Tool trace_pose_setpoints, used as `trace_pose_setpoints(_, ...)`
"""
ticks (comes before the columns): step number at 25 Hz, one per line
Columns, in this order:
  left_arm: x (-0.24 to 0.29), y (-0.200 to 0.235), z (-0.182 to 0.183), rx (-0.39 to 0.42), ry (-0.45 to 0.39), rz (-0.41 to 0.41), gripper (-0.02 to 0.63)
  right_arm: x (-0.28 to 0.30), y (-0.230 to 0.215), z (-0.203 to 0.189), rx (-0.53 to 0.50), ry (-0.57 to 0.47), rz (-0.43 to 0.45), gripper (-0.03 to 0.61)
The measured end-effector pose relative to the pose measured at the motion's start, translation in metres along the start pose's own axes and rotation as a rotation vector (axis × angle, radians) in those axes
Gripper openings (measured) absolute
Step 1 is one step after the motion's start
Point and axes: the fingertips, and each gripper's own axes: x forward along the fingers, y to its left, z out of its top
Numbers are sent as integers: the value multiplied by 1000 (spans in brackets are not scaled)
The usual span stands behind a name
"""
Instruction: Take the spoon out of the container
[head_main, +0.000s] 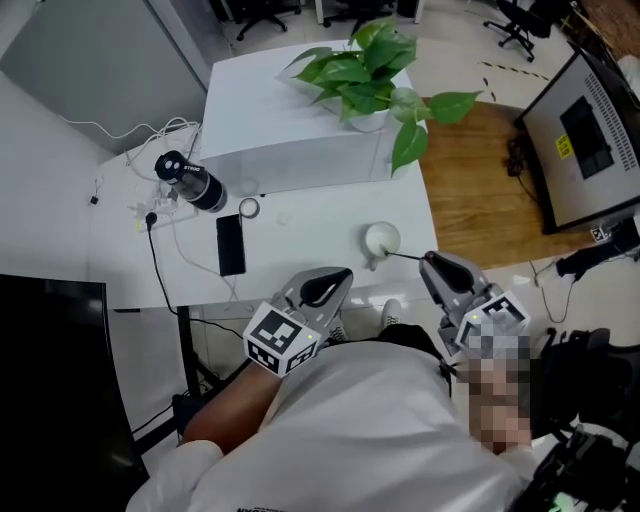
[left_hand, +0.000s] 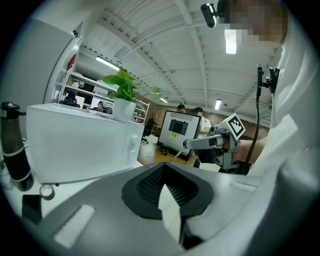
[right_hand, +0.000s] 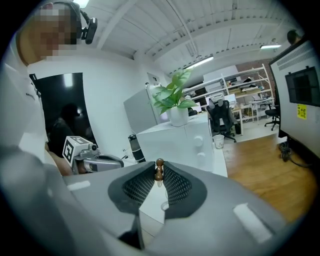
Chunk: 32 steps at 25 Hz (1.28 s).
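Observation:
A small white container (head_main: 381, 239) stands near the front right of the white table (head_main: 300, 230). From it a thin dark-handled spoon (head_main: 405, 256) slants toward my right gripper (head_main: 428, 262), which is shut on the handle's end. In the right gripper view the spoon's brown knobbed tip (right_hand: 159, 170) is pinched between the pads, with the container's rim (right_hand: 164, 205) below. My left gripper (head_main: 338, 281) hovers over the table's front edge, left of the container. Its tips (left_hand: 162, 168) meet with nothing in them.
A white box-like cabinet (head_main: 290, 130) with a potted plant (head_main: 365, 70) fills the back of the table. A black bottle (head_main: 190, 182), a tape roll (head_main: 249, 208), a phone (head_main: 231, 243) and cables lie at the left. A monitor (head_main: 590, 140) stands on the right.

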Motion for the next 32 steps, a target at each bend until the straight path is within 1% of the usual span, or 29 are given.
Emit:
trace_pose_setpoints(3, -5, -5, -6, 0, 0, -12, 4, -5, 9, -3, -2, -8, -11, 58)
trace_pose_setpoints(8, -12, -19, -11, -8, -15, 8, 5, -21, 19, -12, -16, -1, 6, 58)
trace_pose_setpoints(12, -13, -38, -12, -7, -34, 43, 4, -39, 21, -17, -24, -2, 35, 58)
trace_pose_setpoints(16, -11, -61, -16, -12, -52, 96, 3, -66, 21, -17, -54, -4, 77, 58)
trace_pose_setpoints(21, -12, -100, -22, -6, -72, 154, 4, -111, 16, -22, -74, -20, 112, 57)
trace_pose_setpoints(25, -12, -134, -31, -25, -85, 188, 3, -145, 19, -34, -80, -26, 141, 57)
trace_pose_setpoints(32, -14, -200, -52, 9, -89, 242, 3, -199, 27, -60, -78, -31, 185, 57)
